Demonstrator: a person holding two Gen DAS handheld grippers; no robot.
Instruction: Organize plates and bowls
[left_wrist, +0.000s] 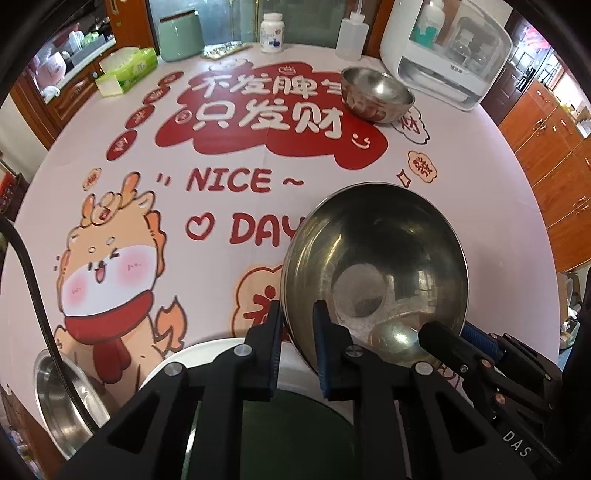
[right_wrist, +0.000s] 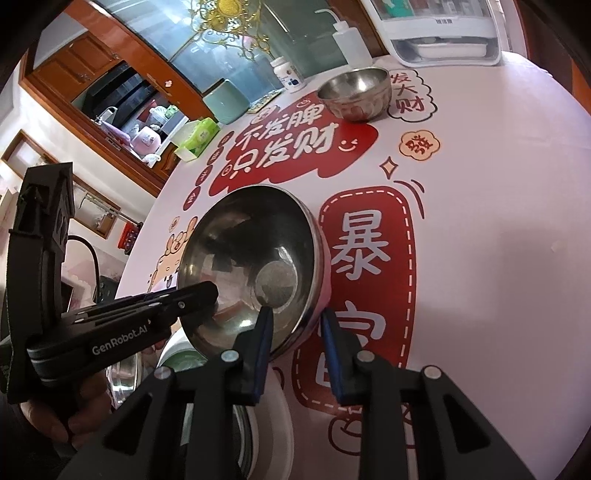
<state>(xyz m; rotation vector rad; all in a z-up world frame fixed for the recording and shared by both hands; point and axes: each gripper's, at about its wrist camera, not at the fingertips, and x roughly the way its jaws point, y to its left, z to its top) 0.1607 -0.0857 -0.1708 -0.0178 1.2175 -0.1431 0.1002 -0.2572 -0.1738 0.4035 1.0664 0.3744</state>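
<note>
- Your left tool (left_wrist: 297, 314) is clamped on the near rim of the big steel bowl (left_wrist: 373, 269), which sits tilted.
- Your right tool (right_wrist: 297, 321) straddles the bowl's other edge; whether its pads press is unclear.
- A white plate (left_wrist: 218, 350) lies mostly hidden under both tools.
- Beyond the big bowl, a small steel bowl (left_wrist: 376, 94) rests on the cartoon-printed table (left_wrist: 184, 155), wooden cabinets (left_wrist: 554, 147) behind it.

We see both views in bright, even daylight, with the pale surface (left_wrist: 332, 158) well lit and only soft shadows under the steel bowl (left_wrist: 373, 266) and a faint grey patch on the cloth in the right wrist view. Glare streaks the bowl's inside (right_wrist: 251, 258) and the far glass. Fisheye bending curves the surface's edge, corners go black, and distant cabinets blur slightly.
</note>
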